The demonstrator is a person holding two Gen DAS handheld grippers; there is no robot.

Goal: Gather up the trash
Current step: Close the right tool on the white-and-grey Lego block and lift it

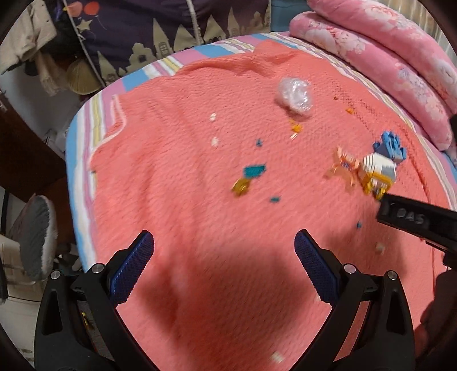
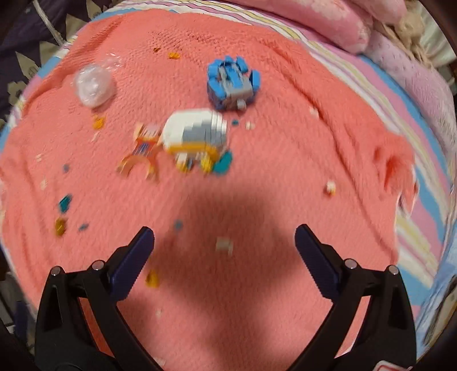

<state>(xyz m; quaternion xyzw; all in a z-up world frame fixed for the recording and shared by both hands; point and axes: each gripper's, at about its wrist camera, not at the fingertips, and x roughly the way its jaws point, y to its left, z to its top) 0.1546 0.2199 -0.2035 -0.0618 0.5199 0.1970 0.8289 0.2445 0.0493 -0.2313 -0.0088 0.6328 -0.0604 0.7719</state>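
A crumpled clear plastic wrapper [image 1: 294,95] [image 2: 93,85] lies on the coral blanket [image 1: 200,171] [image 2: 285,171], far from both grippers. A white, grey and yellow brick model [image 1: 378,171] [image 2: 197,137] and a blue brick model [image 1: 390,147] [image 2: 232,84] sit beside it, with an orange brick piece [image 2: 141,155] next to the white one. Several small loose bricks are scattered around, such as a teal one [image 1: 254,171] and a white one [image 2: 224,245]. My left gripper [image 1: 224,248] is open above bare blanket. My right gripper [image 2: 224,242] is open, hovering over the white loose brick; its finger [image 1: 414,219] shows at the left view's right edge.
A folded pink floral quilt [image 1: 385,57] [image 2: 328,22] lies along the far right of the bed. A striped sheet [image 1: 82,142] shows around the blanket; the bed edge drops off at the left. A dark patterned curtain [image 1: 142,34] hangs behind.
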